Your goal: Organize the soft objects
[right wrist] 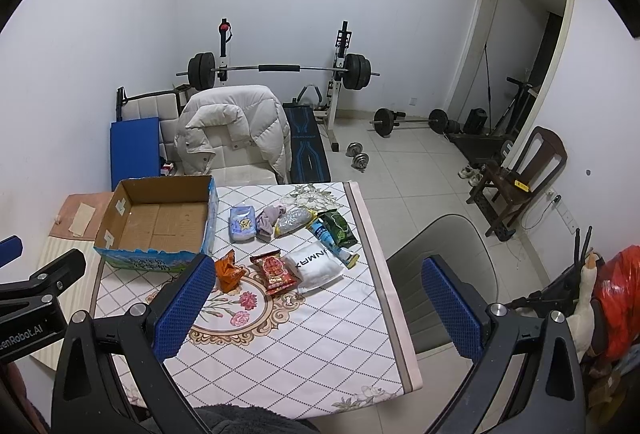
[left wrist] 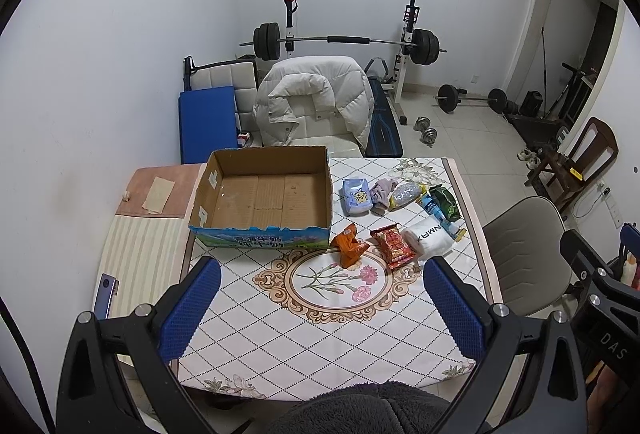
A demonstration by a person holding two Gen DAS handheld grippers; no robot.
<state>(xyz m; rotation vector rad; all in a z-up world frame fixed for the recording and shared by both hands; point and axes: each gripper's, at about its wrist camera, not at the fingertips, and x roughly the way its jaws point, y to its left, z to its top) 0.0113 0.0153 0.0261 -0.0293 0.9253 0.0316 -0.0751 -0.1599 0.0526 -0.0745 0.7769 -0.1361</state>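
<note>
An open, empty cardboard box (left wrist: 264, 193) (right wrist: 158, 222) stands at the table's far left. To its right lie soft items: a blue tissue pack (left wrist: 355, 196) (right wrist: 242, 224), a pink cloth (left wrist: 382, 192) (right wrist: 269, 218), a silvery pouch (left wrist: 406, 195), a green packet (left wrist: 443, 201), a white towel (left wrist: 427, 237) (right wrist: 318, 265), a red snack bag (left wrist: 393, 246) (right wrist: 275, 272) and an orange snack bag (left wrist: 349, 245) (right wrist: 228, 271). My left gripper (left wrist: 320, 304) is open and empty above the near table. My right gripper (right wrist: 320, 304) is open and empty, over the table's right edge.
A floral tablecloth (left wrist: 332, 330) covers the table. A grey chair (right wrist: 444, 274) stands to the right, a chair with a white jacket (left wrist: 316, 101) behind the table. Barbells and dumbbells lie on the floor behind. The other gripper's body (right wrist: 32, 298) shows at the left.
</note>
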